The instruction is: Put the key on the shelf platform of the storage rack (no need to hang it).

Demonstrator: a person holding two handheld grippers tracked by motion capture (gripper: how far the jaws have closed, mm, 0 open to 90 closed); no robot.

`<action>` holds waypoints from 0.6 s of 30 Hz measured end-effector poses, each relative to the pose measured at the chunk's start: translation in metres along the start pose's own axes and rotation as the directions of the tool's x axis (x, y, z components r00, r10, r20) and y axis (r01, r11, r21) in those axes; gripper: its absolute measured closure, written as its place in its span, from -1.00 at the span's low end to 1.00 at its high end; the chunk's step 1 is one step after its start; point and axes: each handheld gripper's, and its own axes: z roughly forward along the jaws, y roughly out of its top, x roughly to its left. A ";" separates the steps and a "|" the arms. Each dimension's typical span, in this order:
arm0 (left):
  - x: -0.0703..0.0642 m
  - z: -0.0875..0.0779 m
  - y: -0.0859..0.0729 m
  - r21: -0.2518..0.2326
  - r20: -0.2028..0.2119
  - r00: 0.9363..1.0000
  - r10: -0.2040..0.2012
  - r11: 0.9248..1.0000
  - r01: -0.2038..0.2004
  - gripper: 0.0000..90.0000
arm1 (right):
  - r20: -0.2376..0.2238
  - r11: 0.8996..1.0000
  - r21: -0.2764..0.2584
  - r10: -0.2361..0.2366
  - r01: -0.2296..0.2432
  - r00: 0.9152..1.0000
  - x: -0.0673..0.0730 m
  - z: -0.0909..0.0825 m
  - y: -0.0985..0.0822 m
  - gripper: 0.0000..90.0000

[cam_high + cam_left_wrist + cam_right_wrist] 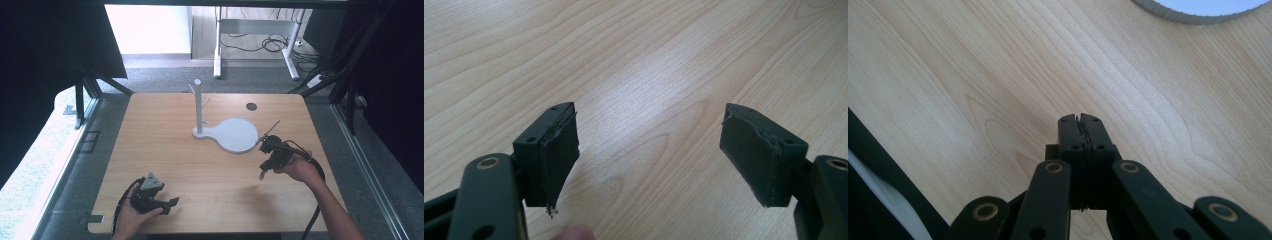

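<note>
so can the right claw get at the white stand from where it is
Probably yes: the right claw hovers beside the stand's round base, with bare table between them. Its jaws are shut, so it must open first.

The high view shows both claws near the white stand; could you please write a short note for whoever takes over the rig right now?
Left claw: open, empty, held low at the near left edge of the table, jaws wide apart over bare wood.
Right claw: shut, nothing between its jaws, held at the right side, just beside the round base of the white stand.
The stand is upright mid-table, its post with short pegs at the far left of the base.
Done: nothing visible; nothing hangs on the pegs.
Left: whatever goes on the stand; neither claw touches it.
</note>
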 end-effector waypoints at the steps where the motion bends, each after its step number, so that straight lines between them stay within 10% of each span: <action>1: 0.000 0.000 0.000 0.000 0.000 1.000 0.000 1.000 0.000 -0.47 | 0.000 1.000 0.000 0.004 -0.004 1.000 0.000 0.000 0.001 1.00; 18: 0.001 -0.001 -0.001 -0.001 0.001 1.000 -0.009 1.000 0.009 -0.47 | 0.018 1.000 0.009 0.030 -0.030 0.999 -0.017 -0.004 0.014 1.00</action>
